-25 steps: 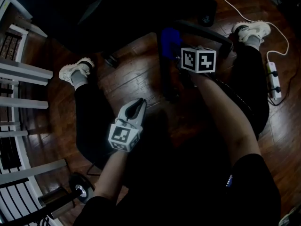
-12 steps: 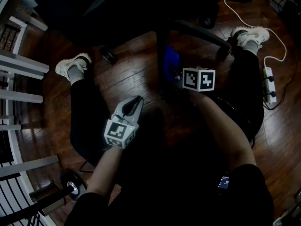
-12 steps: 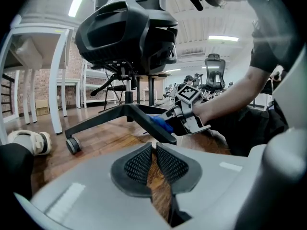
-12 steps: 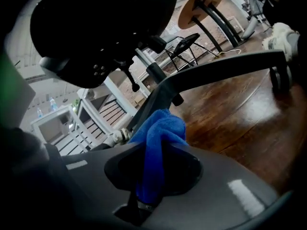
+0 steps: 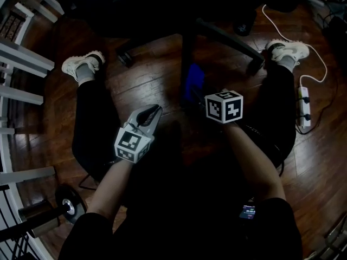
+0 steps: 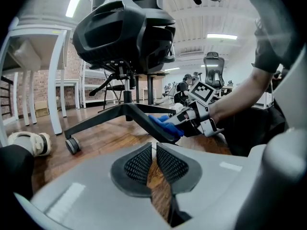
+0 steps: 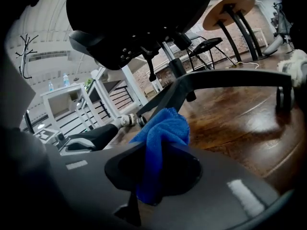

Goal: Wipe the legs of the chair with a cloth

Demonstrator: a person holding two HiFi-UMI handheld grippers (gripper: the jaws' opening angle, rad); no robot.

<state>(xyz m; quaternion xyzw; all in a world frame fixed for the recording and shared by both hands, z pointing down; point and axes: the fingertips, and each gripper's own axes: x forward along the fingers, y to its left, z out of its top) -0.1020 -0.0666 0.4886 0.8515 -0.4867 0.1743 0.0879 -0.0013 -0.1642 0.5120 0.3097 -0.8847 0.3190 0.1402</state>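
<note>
Right hand-held gripper [image 7: 159,150]: clamped on the blue cloth [image 7: 163,128], with a wad sticking out past the jaw tips. Left hand-held gripper [image 6: 154,150]: jaws together with nothing between them, idle and low over the wood floor [image 5: 152,80].

Landmark is the chair's centre column [image 6: 127,96].
- The cloth sits on top of the chair leg [image 6: 141,115] that runs from the column toward the person. It is well out from the column, near that leg's outer end. It looks like contact from the left gripper view, but I can't confirm pressure.
- The left hand-held gripper is further from the column than the cloth, off to the left of that leg and touching nothing.
- A second leg runs from the column out to the right and ends at a castor [image 7: 283,97]. A third goes left to another castor [image 6: 72,145]. Neither has a cloth on it.

Step, my read: mid-wipe on the near leg, on its outer stretch. One leg in work and the others still to do, so early-to-mid in the task.

Next move, my read:
- Run the stroke out to the leg's tip, keeping the wad flat on the top face, then cover the sides.
- Re-aim at the next leg, starting close to the column.
- The chair is on castors and may roll under pressure. The free left hand-held gripper could brace a leg.
</note>
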